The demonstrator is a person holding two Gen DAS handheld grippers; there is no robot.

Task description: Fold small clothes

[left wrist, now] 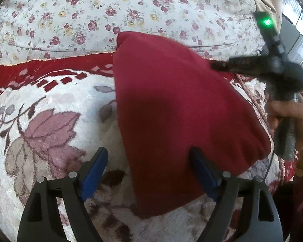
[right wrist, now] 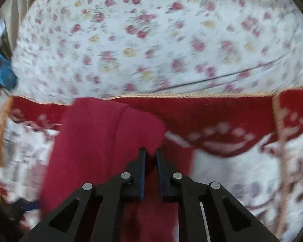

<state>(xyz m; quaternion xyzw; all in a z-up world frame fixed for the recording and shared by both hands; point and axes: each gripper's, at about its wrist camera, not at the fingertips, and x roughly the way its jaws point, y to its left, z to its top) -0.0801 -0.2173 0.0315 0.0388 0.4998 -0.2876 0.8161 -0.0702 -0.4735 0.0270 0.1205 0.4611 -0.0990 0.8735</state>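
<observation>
Now right gripper point(right wrist: 150, 153) pinching red cloth point(right wrist: 95, 141) (jaws tight)

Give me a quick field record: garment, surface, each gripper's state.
garment: red cloth, partly folded, lifted at one edge
surface: patterned rug, flowered sheet beyond it
left gripper: open, one of its fingers over the cloth's near corner, no grip
right gripper: shut on the cloth's edge
blur: right wrist view smeared
</observation>
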